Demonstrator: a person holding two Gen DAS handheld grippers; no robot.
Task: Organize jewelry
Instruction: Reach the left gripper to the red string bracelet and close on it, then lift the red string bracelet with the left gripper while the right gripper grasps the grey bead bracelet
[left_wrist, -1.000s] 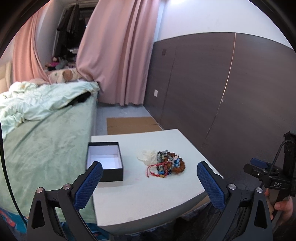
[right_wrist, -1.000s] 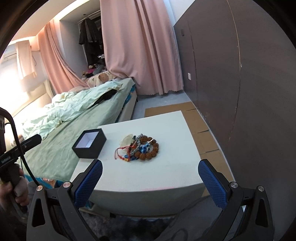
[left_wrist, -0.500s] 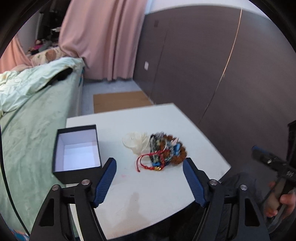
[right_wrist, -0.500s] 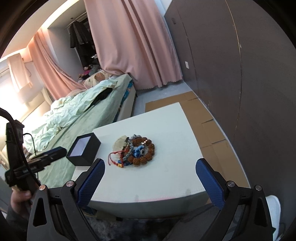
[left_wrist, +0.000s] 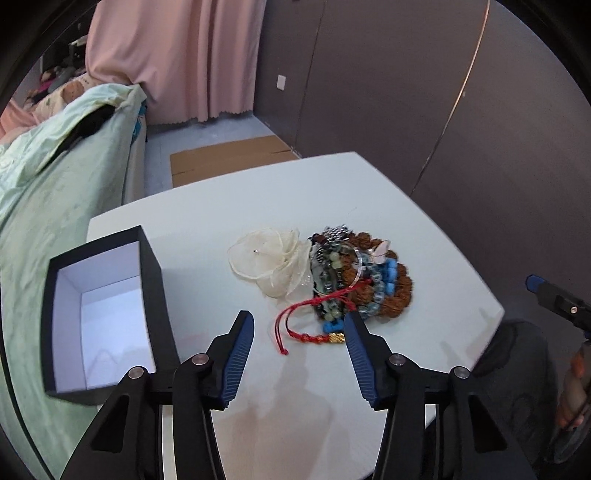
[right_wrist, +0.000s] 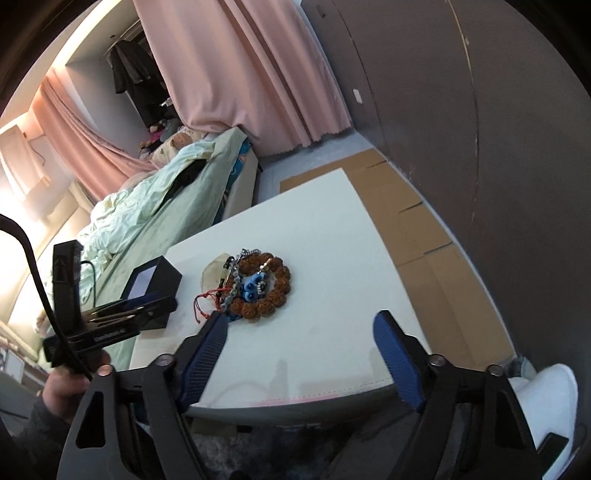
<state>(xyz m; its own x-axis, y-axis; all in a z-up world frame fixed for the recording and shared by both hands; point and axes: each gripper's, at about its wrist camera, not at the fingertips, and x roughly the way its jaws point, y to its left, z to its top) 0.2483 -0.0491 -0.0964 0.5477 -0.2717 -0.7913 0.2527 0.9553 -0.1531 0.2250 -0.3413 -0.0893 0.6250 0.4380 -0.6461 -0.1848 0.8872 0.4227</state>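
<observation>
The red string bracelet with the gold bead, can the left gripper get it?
Probably yes. The left gripper is open, and the red string bracelet with the gold bead lies between its fingertips on the white table, at the pile's near edge, with nothing covering it.

Right gripper (right_wrist: 301, 326) jaws wide apart, nothing between them, hanging over the near edge of the white rectangular table (right_wrist: 332, 236). Pile of beaded bracelets (right_wrist: 255, 286) at 11 o'clock from it, brown wooden-bead ring on top, red cord bracelet (right_wrist: 204, 300) trailing toward 9. Open black square box (right_wrist: 155, 278) at 9 o'clock of the pile. Left gripper (right_wrist: 147, 302) at 9 o'clock, overlapping the box; jaw state unreadable.
</observation>
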